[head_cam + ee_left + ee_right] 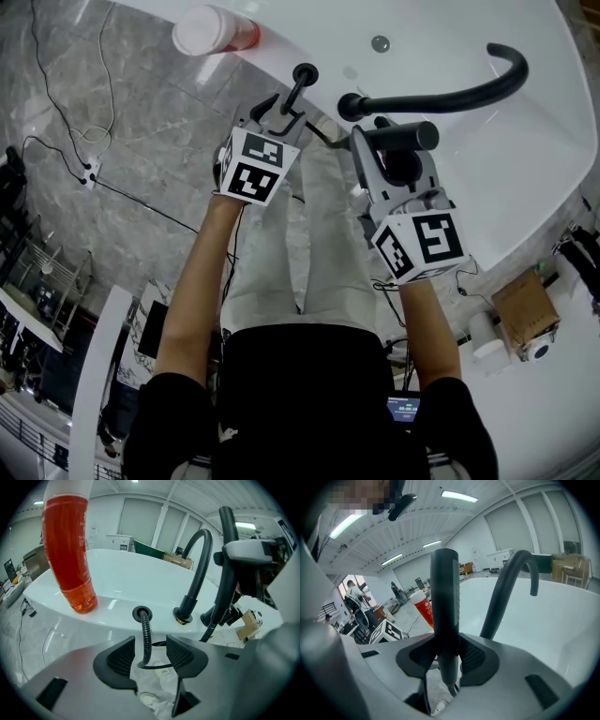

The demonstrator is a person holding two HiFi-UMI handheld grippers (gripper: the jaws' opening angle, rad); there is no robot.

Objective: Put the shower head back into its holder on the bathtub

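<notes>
Currently the left tongs [281, 114] [150, 656] are standing released at the bathtub [525, 169] [131, 573] rim. The ribbed black hose [295, 94] [146, 637] is running up between the two pads, and a gap is showing on each side of it. The hose is feeding into the round holder [306, 72] [142, 613] set in the rim, at 12 o'clock from these tongs in the left gripper view.

The right tongs [389, 150] [447, 656] are clenching the shower head [405, 138] [228, 531] [445, 611] by its black cylindrical handle, with both pads pressing on it. The shower head is out of the holder. In the head view it is lying crosswise at about 4 o'clock from the holder, near it but apart.

The curved black spout [469, 89] [199, 564] [511, 583] is standing on the rim at 3 o'clock from the holder in the left gripper view. A red bottle [211, 30] [68, 550] [425, 609] with a white cap is standing upright on the rim at 10 o'clock from the holder in the head view, well apart from it.
</notes>
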